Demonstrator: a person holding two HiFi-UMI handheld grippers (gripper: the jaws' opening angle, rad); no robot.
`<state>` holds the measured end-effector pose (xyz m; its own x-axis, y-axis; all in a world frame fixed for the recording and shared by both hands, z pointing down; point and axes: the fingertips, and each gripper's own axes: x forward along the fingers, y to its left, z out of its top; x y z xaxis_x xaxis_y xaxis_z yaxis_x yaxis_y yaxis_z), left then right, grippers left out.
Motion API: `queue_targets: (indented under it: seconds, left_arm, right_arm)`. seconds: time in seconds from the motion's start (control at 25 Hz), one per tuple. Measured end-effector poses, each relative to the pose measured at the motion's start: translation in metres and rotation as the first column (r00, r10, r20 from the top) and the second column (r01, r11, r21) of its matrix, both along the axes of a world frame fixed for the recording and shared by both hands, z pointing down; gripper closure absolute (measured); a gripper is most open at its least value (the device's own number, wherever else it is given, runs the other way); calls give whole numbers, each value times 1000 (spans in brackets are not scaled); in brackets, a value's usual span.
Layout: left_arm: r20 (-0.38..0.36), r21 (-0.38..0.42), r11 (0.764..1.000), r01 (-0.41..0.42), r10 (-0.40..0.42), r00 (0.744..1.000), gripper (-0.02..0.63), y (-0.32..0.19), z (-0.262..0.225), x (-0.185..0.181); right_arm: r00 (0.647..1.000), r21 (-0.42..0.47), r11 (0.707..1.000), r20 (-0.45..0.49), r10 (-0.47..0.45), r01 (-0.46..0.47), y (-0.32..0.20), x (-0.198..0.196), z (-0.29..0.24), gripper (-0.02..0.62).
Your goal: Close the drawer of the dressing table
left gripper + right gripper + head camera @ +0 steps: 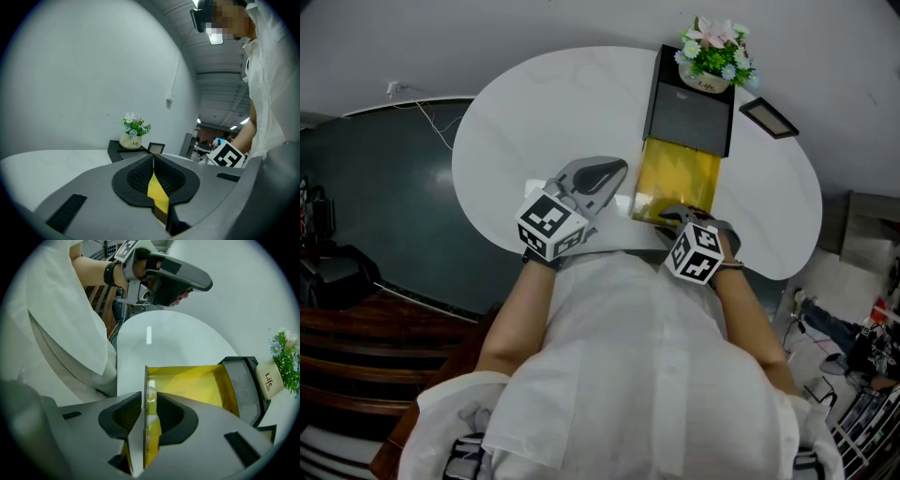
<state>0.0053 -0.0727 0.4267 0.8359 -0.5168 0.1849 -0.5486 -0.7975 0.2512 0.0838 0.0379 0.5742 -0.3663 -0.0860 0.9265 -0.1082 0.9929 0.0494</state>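
In the head view my right gripper (677, 217) points steeply down at the near end of the yellow drawer (675, 178). The drawer sticks well out of the black box (689, 112) on the table (534, 103). My left gripper (614, 171) hovers beside it over bare tabletop. In the left gripper view my left jaws (153, 161) are pressed together with nothing between them, aimed across the table toward the box (115, 149). In the right gripper view my right jaws (149, 401) stand partly apart astride the drawer's front wall (146, 380). The wall lies close to the outer pad, and I see a sliver of gap on the inner side, so I judge it not clamped. To do this well I should push that front squarely, straight along the drawer's run into the box (243, 380). I should stay low so the wall does not slip out, and ease off near the end so the light box does not slide.
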Motion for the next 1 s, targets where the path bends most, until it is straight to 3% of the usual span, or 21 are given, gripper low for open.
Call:
queue_targets:
  seconds: [0.12,0.48,1.0]
  left_arm:
    - [-4,-3,1000,-6,6,1000,588,-1,0,1]
    - [-9,-4,1000,-29,29,1000,588,-3,-2,5]
    - [-9,1,1000,-27,27,1000,588,-4,-5,3]
  right_arm:
    - [999,-19,1000,-35,-23,22,2,2,6,533]
    - [993,-72,995,-84,-78,72,8,0,15,569]
    - [994,-96,994,-100,-52,42,8,2,10,574]
